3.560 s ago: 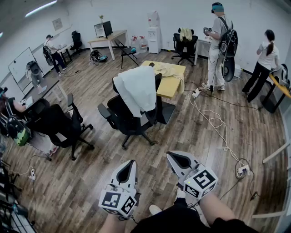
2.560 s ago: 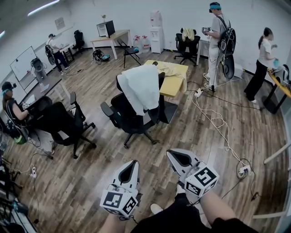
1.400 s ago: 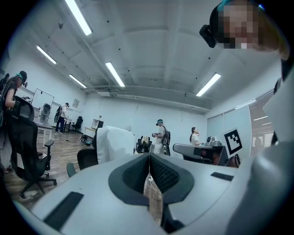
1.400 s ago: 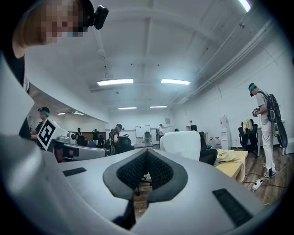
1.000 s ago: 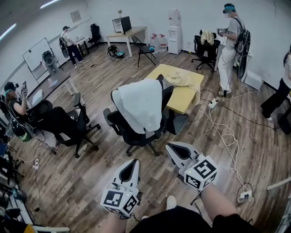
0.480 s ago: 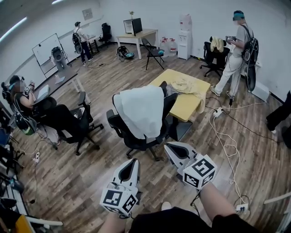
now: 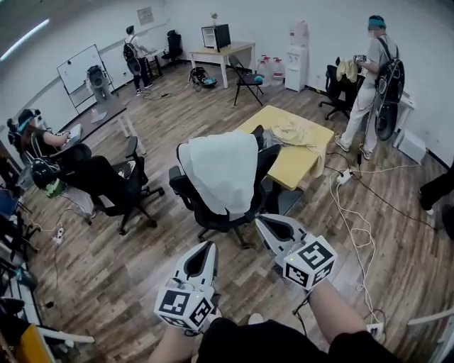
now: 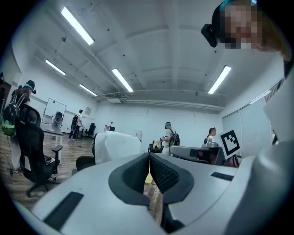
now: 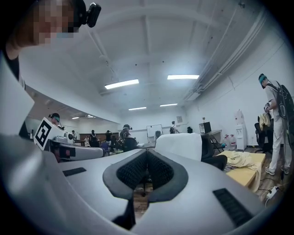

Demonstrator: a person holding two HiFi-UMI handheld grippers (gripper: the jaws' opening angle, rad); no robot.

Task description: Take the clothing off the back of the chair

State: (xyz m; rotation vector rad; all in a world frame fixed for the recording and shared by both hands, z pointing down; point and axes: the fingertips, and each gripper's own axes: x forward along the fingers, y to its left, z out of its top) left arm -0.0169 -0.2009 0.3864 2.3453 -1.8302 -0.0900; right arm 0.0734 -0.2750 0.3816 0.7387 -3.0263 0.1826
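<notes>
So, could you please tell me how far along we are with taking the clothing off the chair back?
Done: nothing yet; the white garment still hangs over the back of the black chair. In hand: the left claw and right claw are both shut and empty, short of the chair. Remaining: reach it, grip the garment and lift it off.

- Brown wood-plank floor (image 7: pixel 128 276) runs wall to wall.
- Plain white walls (image 7: pixel 323 18); a white water dispenser (image 7: pixel 299 46) stands against the far one.
- Whiteboard (image 7: pixel 79 66) at the left.
- Low yellow square table (image 7: pixel 305 166) mid-room.
- Long ceiling strip lights (image 8: pixel 122 80) are lit.
</notes>
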